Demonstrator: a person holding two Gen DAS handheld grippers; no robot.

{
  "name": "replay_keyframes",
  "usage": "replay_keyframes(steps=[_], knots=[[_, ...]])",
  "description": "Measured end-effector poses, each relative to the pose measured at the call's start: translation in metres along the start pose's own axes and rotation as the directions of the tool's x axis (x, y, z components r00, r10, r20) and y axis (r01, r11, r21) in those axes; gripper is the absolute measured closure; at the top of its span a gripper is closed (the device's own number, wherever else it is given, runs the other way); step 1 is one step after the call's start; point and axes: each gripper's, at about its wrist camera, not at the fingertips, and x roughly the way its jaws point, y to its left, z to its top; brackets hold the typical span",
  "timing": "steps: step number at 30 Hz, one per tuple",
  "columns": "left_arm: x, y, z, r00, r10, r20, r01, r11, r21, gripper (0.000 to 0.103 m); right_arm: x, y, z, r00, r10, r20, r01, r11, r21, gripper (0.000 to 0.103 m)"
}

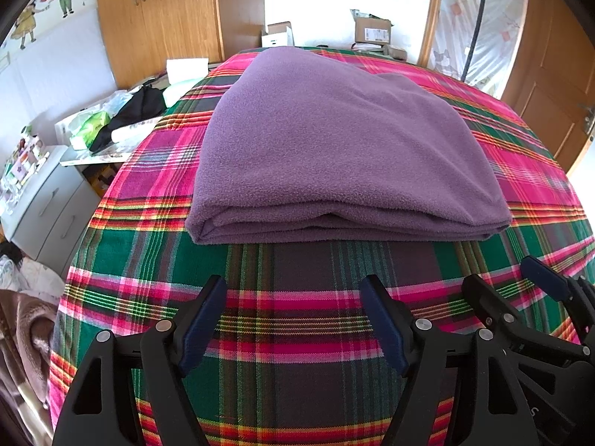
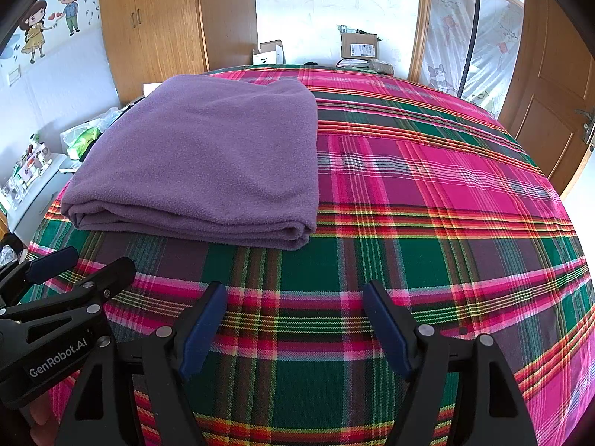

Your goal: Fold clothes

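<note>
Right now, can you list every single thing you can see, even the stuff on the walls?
folded purple fleece garment: one, purple, on the bed, in front of both grippers
plaid bedsheet: one, pink, green and red, covering the bed
wooden wardrobe: one, brown, behind the bed on the left
cardboard box: one, brown, beyond the bed's far end
small white box: one, white, beyond the bed's far end
cartoon wall sticker of two children: one, multicoloured, on the left wall
grey drawer unit: one, grey, left of the bed, cluttered on top
wooden door: one, brown, on the right
left gripper: one, black with blue pads, open, holding nothing
right gripper: one, black with blue pads, open, holding nothing
</note>
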Motion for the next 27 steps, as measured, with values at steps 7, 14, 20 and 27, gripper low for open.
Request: replay_keyframes(steps=[7, 14, 20, 27], knots=[[-0.0005, -0.0005, -0.001, 1.0, 0.001, 0.006, -0.001, 1.0, 0.002, 0.027, 0.0001, 0.0005, 0.0, 1.0, 0.0, 0.0, 0.0, 1.0, 0.0, 0.027], [0.0006, 0.0011, -0.0006, 1.0, 0.0, 0.009, 0.0, 1.0, 0.003, 0.027, 0.0, 0.0005, 0.0001, 1.0, 0.0, 0.0, 0.0, 1.0, 0.0, 0.027], [0.0011, 0.0013, -0.0002, 1.0, 0.0, 0.009, 0.0, 1.0, 0.005, 0.027, 0.0, 0.0006, 0.0001, 1.0, 0.0, 0.0, 0.0, 1.0, 0.0, 0.027], [0.0007, 0.0004, -0.001, 1.0, 0.001, 0.01, -0.001, 1.0, 0.004, 0.027, -0.0001, 0.0005, 0.0002, 1.0, 0.0, 0.0, 0.0, 1.0, 0.0, 0.027]])
